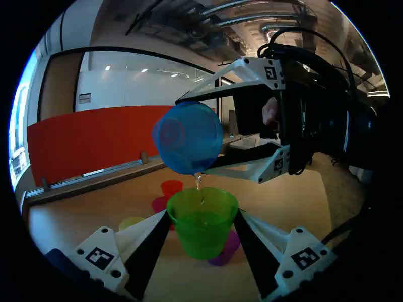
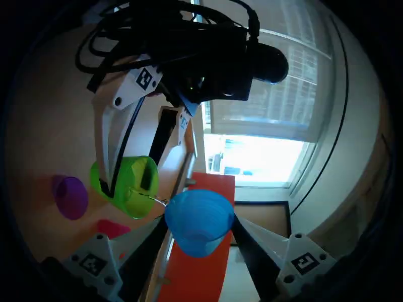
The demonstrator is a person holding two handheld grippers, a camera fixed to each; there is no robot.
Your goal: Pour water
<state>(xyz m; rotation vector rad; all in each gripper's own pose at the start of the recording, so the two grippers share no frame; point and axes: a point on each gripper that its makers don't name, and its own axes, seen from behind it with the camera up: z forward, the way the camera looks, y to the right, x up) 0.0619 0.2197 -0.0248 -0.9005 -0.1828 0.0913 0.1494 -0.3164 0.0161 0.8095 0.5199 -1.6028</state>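
Note:
In the left gripper view my left gripper (image 1: 201, 217) is shut on an upright green cup (image 1: 202, 229) with a little water in it. Just above it the right gripper (image 1: 194, 137) is shut on a blue cup (image 1: 187, 136), tipped steeply with its mouth down. A thin stream of water (image 1: 199, 183) falls from its rim into the green cup. In the right gripper view my right gripper (image 2: 199, 220) clasps the blue cup (image 2: 199, 224), its rim against the green cup (image 2: 128, 187), which the left gripper (image 2: 128, 182) grips.
Both cups hang over a light wooden table (image 1: 287, 201). On it stand a red cup (image 1: 171, 187), a pink cup (image 1: 159, 204), a yellow cup (image 1: 130, 222) and a purple cup (image 1: 227, 247). An orange wall panel (image 1: 95, 141) runs behind the table.

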